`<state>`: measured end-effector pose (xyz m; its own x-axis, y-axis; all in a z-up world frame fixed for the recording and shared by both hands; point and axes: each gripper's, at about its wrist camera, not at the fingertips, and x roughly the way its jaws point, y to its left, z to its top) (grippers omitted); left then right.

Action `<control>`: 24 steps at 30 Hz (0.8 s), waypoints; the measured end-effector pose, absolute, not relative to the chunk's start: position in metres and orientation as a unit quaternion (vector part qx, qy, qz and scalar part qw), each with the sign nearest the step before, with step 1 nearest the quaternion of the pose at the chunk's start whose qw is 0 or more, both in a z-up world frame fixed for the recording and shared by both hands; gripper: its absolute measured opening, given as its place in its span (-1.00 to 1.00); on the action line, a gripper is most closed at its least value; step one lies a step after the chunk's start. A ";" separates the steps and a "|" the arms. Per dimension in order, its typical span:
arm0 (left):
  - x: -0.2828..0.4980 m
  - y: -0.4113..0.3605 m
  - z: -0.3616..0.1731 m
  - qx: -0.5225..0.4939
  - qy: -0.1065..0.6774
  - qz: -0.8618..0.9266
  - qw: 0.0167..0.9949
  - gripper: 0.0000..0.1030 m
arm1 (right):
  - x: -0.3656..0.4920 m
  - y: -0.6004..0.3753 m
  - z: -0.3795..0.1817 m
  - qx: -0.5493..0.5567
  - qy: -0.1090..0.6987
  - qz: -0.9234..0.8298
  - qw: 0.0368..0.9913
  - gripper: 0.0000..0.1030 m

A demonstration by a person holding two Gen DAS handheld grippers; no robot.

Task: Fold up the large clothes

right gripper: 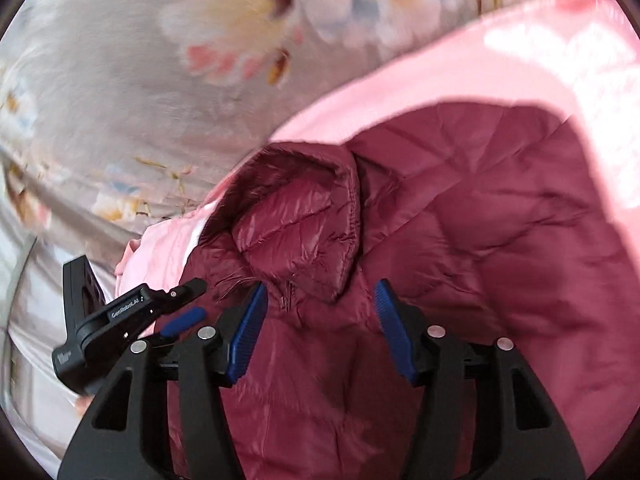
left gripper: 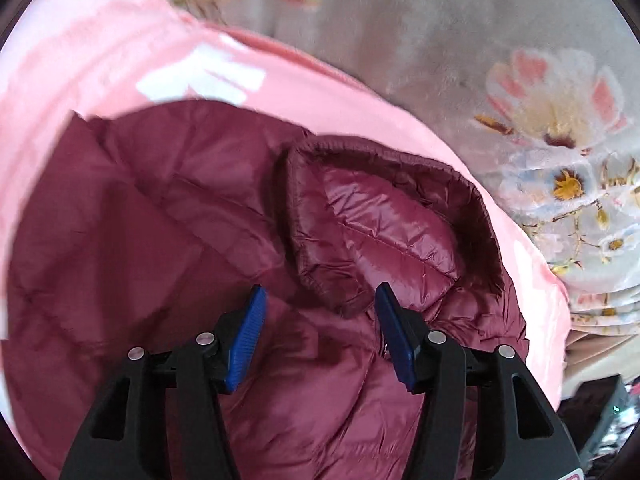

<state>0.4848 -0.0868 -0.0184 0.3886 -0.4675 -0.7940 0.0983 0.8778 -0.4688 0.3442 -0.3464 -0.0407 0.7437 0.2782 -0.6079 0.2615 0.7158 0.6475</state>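
In the left wrist view, a pink blanket (left gripper: 100, 60) fills the upper left of the frame and curves round to the right edge. On top of it lies a big dark red puffy jacket (left gripper: 140, 220). It takes up the middle and the lower left of the frame. Its hood (left gripper: 384, 216) sits a bit right of the middle, with the shiny inside facing up. A gray cloth with flowers (left gripper: 540, 120) covers the upper right. At the bottom middle is the left gripper (left gripper: 320, 332). Its two blue pads (left gripper: 248, 340) stand apart. The jacket shows in the gap between them, but the pads do not press on it.

In the right wrist view, the flower cloth (right gripper: 100, 100) fills the left side and the top left. At the lower left of the frame the left gripper (right gripper: 188, 300) shows again, black with blue tips, just beside the jacket's edge. Its tips are apart. The hood (right gripper: 304, 216) lies in the middle of the frame. The jacket (right gripper: 500, 240) spreads to the right and down to the bottom. The pink blanket (right gripper: 500, 60) shows along the upper right and again in a small patch left of the hood. The right gripper (right gripper: 320, 328) is at the bottom middle. Its blue pads (right gripper: 250, 336) are apart too and hold nothing.

No boxes or baskets show in either view.
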 end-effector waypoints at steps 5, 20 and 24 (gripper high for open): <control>0.492 -0.095 -0.027 -0.140 0.535 -0.192 0.811 -0.86 | 0.357 -0.332 -0.043 0.336 0.379 0.016 0.862 -0.81; 0.451 -0.094 -0.053 -0.011 0.454 -0.206 0.867 -0.82 | 0.332 -0.305 -0.064 0.137 0.396 -0.037 0.907 -0.87; 0.444 -0.107 -0.052 0.044 0.432 -0.182 0.882 -0.74 | 0.334 -0.303 -0.063 0.132 0.401 -0.034 0.906 -0.87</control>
<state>0.4443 -0.1074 -0.0525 0.5611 -0.2829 -0.7779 0.3581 0.9302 -0.0800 0.3335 -0.3034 -0.0633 0.6756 0.0445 -0.7359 0.1674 0.9629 0.2119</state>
